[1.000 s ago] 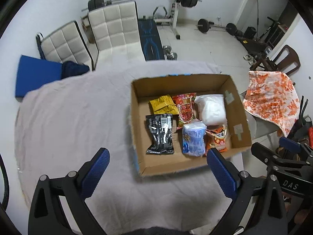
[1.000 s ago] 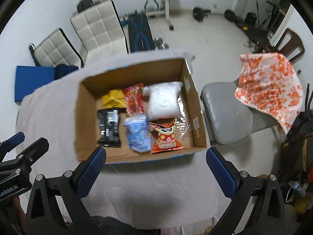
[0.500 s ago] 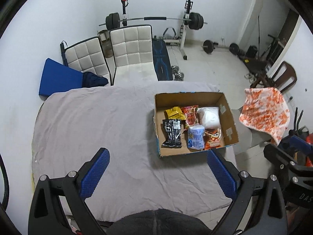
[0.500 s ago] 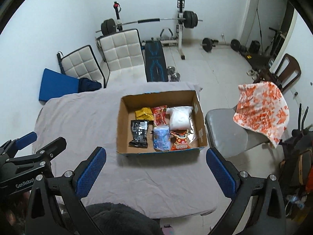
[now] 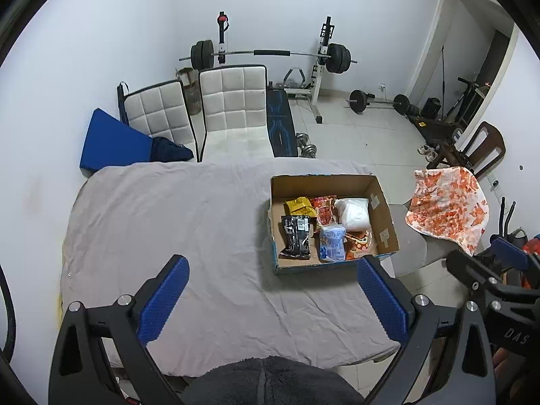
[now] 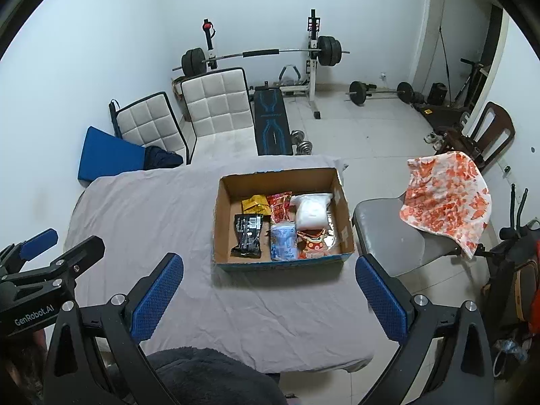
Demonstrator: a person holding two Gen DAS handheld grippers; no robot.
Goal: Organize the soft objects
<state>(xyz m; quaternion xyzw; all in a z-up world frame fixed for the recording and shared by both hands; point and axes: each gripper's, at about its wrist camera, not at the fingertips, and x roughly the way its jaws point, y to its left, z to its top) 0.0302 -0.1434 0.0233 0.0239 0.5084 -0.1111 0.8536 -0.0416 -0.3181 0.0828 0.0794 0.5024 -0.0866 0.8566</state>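
- Both tools have pulled well up and back since a second ago: the open brown cardboard box (image 6: 282, 217) that filled each view then now sits small on the grey-sheeted counter (image 5: 175, 229), with the whole room showing round it.
- Left tool (image 5: 271, 297) hangs high over the near edge of the counter, its blue-padded fingers (image 5: 162, 298) wide apart and nothing between them.
- Right tool (image 6: 270, 295) does the same on the other side, fingers spread and holding nothing; each tool shows at the edge of the other's view.
- Six soft packets lie in the box, none on the bare sheet, so the sorting looks finished or close to it:
- one black foil packet (image 6: 248, 234) at the near left;
- one yellow crinkled pouch (image 6: 255, 204) behind it;
- one red printed snack bag (image 6: 278, 207) in the middle;
- one white puffy plastic bag (image 6: 312, 214) at the far right;
- one light blue packet (image 6: 284, 243) at the near middle;
- one orange-and-red snack bag (image 6: 314, 244) at the near right, partly under clear film.
- Risk as I judge it: the box stands near the counter's right edge, beside a grey seat (image 6: 391, 236); a careless nudge on the way back down could push it over the side.
- Another: the packets overlap, so pinching one could drag its neighbour along or burst a puffed bag.
- Two white quilted chairs (image 6: 216, 108) stand beyond the counter, and one orange-patterned cloth (image 6: 445, 195) hangs over a chair at the right.
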